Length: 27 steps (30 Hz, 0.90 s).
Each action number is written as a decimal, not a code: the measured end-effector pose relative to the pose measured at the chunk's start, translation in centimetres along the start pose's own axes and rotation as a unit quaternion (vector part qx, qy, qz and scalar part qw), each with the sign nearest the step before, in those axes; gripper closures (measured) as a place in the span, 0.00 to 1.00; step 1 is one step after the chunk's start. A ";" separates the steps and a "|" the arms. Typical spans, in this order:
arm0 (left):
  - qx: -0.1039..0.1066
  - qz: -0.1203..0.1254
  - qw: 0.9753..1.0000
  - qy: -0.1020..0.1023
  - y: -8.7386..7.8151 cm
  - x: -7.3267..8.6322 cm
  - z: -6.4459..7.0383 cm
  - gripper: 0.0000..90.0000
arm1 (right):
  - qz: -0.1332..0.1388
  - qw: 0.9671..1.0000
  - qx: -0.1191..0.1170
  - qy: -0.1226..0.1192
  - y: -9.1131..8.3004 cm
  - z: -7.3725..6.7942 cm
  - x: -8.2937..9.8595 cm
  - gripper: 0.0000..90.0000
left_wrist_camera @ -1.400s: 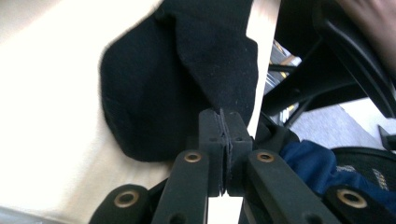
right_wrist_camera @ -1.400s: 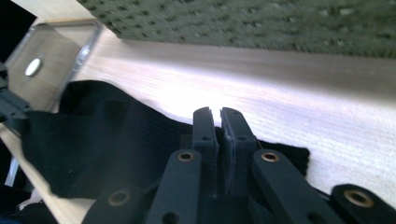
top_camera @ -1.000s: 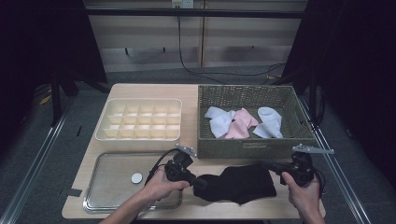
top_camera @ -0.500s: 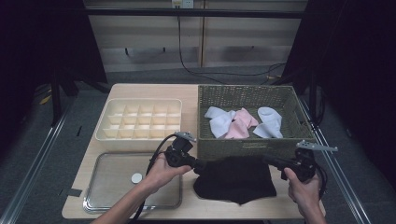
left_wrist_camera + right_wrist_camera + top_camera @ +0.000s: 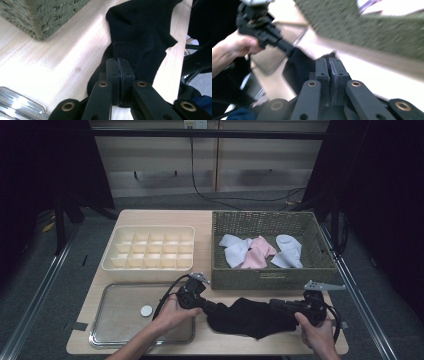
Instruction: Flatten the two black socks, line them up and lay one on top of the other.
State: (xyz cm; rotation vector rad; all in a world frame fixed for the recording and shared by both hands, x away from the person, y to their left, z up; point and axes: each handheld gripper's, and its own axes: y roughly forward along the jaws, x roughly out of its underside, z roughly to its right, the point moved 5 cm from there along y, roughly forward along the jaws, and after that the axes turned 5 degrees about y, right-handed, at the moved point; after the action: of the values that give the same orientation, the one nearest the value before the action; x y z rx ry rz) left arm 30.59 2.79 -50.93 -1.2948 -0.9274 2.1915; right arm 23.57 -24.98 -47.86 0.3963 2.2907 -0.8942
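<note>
A black knitted fabric garment [image 5: 252,316] lay on the light wooden table [image 5: 202,217] near its front edge, just in front of the woven green-grey basket [image 5: 270,271], stretched between the two grippers. The left gripper [image 5: 120,67] had its jaws pressed together on the garment's left edge; the cloth hid the pad tips' lower part. The right gripper [image 5: 331,65] also had its jaws together, the black cloth bunched just behind them, but motion blur made the actual pinch hard to confirm. White and pink cloths [image 5: 255,251] sat inside the basket, partly hidden by its wall. A cream compartment tray [image 5: 150,247] and a metal tray [image 5: 122,320] with a small white disc [image 5: 146,310] lay left; the person's forearm covered the metal tray's front right corner.
</note>
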 end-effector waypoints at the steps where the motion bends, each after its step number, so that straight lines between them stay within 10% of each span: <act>1: 0.008 0.009 1.000 -0.009 0.0 -0.1 0.0 0.99 | -0.017 1.000 -0.007 -0.005 0.2 -0.5 1.1 0.95; 6: 0.004 0.013 1.000 -0.017 0.1 0.0 -0.2 0.99 | -0.067 0.998 -0.007 -0.008 1.0 -0.9 3.3 0.95; 11: 0.003 0.014 1.000 -0.024 0.0 0.0 -0.5 0.98 | -0.131 0.990 0.046 -0.013 1.9 0.3 5.2 0.95; 27: 0.027 0.020 0.999 -0.024 -0.2 0.1 -0.4 0.91 | -0.082 0.996 -0.014 0.013 3.0 -0.5 2.3 0.82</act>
State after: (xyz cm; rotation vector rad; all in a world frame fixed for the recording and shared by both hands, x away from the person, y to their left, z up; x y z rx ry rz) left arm 30.92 3.14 -50.93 -1.2513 -0.8623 2.2704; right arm 23.09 -22.42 -50.58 0.2123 2.3839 -0.9414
